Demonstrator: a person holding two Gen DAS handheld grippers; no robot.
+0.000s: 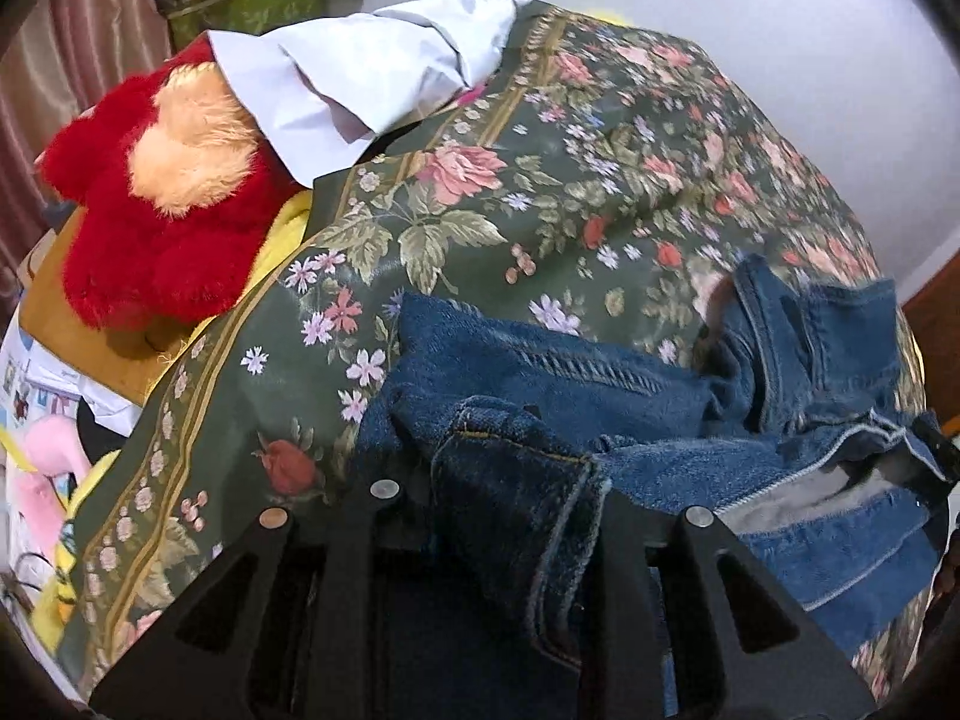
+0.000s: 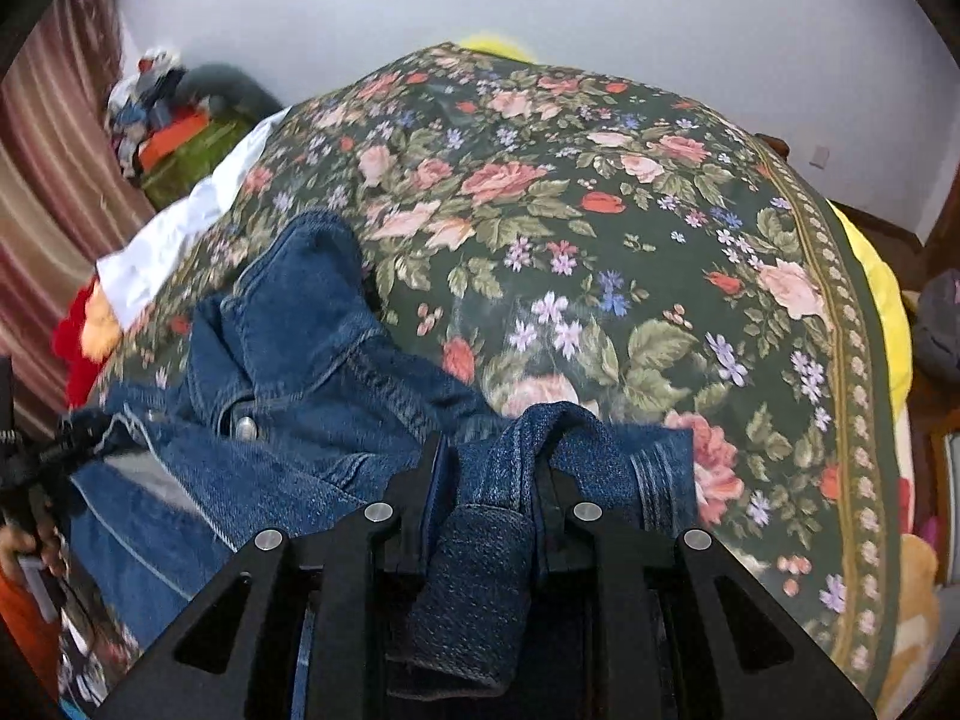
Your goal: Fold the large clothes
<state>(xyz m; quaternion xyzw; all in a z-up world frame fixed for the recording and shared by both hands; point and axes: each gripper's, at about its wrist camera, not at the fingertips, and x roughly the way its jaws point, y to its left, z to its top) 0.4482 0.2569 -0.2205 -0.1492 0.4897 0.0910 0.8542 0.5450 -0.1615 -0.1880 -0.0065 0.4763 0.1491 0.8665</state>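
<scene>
A blue denim garment (image 1: pixel 630 396) lies crumpled on a bed with a dark green floral cover (image 1: pixel 540 180). My left gripper (image 1: pixel 510 480) is shut on a thick seamed edge of the denim, which drapes over its fingers. The same denim garment (image 2: pixel 300 360) shows in the right wrist view, with a metal button and grey lining. My right gripper (image 2: pixel 489 468) is shut on another folded denim edge, which bunches between the fingers and hangs back over them. The floral cover (image 2: pixel 600 210) spreads out ahead of it.
A red and cream plush toy (image 1: pixel 156 198) and a white cloth (image 1: pixel 360 78) lie at the bed's left edge. A green box (image 1: pixel 252 0) with clutter stands by striped curtains (image 2: pixel 54 192). A white wall is behind. Yellow bedding (image 2: pixel 882 300) shows at the right edge.
</scene>
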